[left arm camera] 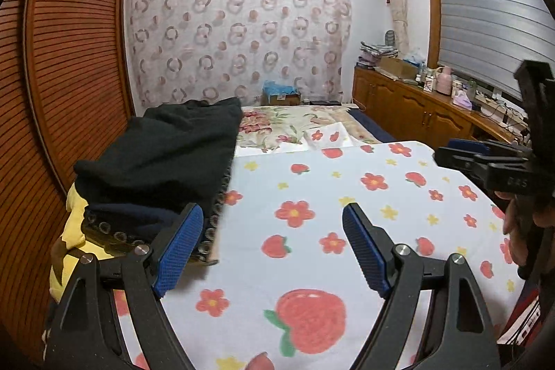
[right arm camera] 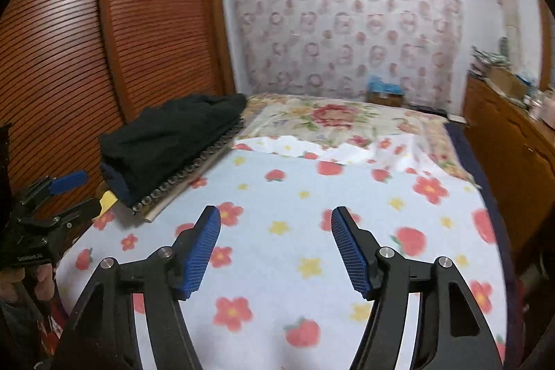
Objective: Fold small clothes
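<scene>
**A:** Where are the clothes?

**Me:** Stacked at the far left of the bed: a folded black garment [left arm camera: 163, 155] on top, a navy piece [left arm camera: 138, 217] under it, something yellow [left arm camera: 74, 231] at the bottom. A strip of trim with small rings [right arm camera: 184, 179] runs along the stack's right edge. Nothing lies on the work area in front of me.

**A:** Your fingers?

**Me:** Both sets spread, nothing between them. My left gripper [left arm camera: 274, 245] hangs just beside the near corner of the stack; my right gripper [right arm camera: 275, 248] hovers over bare blanket, well apart from the clothes.

**A:** Risks?

**Me:** My guess: the left finger [left arm camera: 180, 248] sits close to the ring trim. A careless sweep could snag it and drag the top layer askew, undoing the fold. The stack also sits near the bed's left edge, so a nudge could tip it toward the wardrobe [left arm camera: 69, 58]. The right view is blurred, so I can't judge its clearance finely.

**A:** Materials?

**Me:** Black garment looks soft, thick, matte, with rounded folds. Blanket [left arm camera: 347, 196] is fuzzy, white, printed with red flowers and strawberries, lying flat. Beyond it, a floral bedsheet [right arm camera: 333, 120]. Finger pads are blue and ribbed, the arms hard black plastic. Wardrobe doors are slatted brown wood.
</scene>
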